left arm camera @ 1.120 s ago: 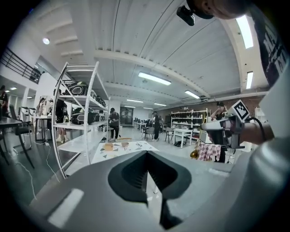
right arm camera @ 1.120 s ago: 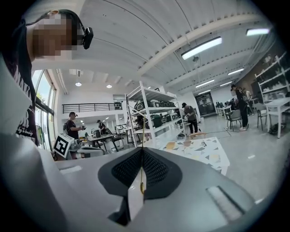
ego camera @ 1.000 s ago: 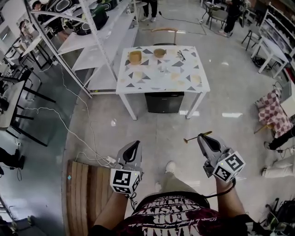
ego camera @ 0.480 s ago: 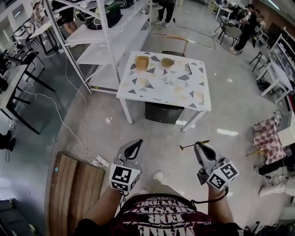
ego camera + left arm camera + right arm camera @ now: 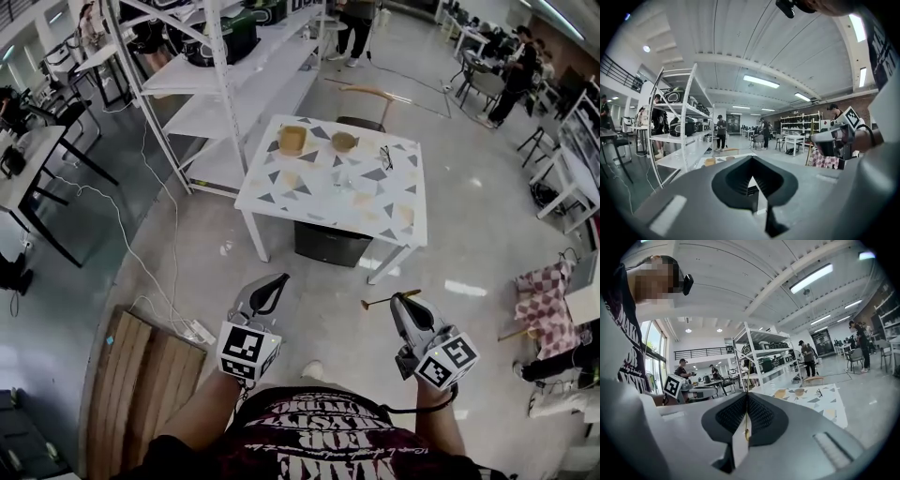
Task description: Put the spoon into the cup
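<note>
1. A person stands on a pale grey floor with a grey two-jaw tool in each hand.
2. The right tongs are closed tight on a thin golden spoon. The spoon lies crosswise, and most of it sticks out leftward over the floor.
3. The left tongs are closed at the tips and hold nothing.
4. Ahead, well apart from both tongs, stands a white tabletop patterned with grey and tan triangles.
5. Near its middle is what looks like a small clear glass cup.
6. A tan square box, a round tan bowl and dark-framed eyeglasses sit toward the far edge.
</note>
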Available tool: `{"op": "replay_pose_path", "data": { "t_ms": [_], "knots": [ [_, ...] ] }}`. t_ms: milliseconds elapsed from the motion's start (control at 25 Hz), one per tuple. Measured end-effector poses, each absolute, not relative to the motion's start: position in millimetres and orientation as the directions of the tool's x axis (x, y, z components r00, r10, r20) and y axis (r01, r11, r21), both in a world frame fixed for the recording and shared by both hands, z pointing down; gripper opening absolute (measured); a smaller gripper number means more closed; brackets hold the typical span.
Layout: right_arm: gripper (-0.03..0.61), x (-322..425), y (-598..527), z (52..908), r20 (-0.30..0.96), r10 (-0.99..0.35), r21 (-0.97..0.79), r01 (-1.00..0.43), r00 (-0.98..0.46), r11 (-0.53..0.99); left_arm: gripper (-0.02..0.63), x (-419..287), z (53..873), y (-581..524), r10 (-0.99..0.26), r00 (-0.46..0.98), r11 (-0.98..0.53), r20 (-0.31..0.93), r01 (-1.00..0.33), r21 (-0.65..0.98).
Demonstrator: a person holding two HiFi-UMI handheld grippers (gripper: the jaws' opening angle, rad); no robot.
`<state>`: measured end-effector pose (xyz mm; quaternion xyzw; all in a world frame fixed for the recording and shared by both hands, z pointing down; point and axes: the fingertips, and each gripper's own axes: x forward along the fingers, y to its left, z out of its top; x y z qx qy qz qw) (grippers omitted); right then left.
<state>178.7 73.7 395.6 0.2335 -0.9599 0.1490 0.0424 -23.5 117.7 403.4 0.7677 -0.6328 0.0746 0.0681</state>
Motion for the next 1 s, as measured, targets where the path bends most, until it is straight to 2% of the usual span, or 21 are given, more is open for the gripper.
{"op": "replay_pose_path", "data": {
  "t_ms": [240,440,720,1000],
  "knots": [
    [0.034,194,50,398,0.149,-0.471,-0.203,-0.493,-0.869,0.846,0.0,-17,394,101,-0.966,0.174,-0.18,0.19,-0.984,-0.013],
    [0.034,199,44,404,0.148,-0.472,-0.231,-0.494,-0.869,0.838,0.0,-19,394,94,-0.965,0.173,-0.177,0.197,-0.984,-0.006],
    [0.034,187,28,408,0.145,-0.482,-0.232,-0.504,-0.864,0.832,0.0,-38,407,81,-0.966,0.164,-0.16,0.199,-0.986,0.034],
    [0.034,165,10,406,0.155,-0.494,-0.221,-0.518,-0.855,0.827,0.0,-48,413,51,-0.958,0.209,-0.209,0.198,-0.978,0.021]
  ]
}}
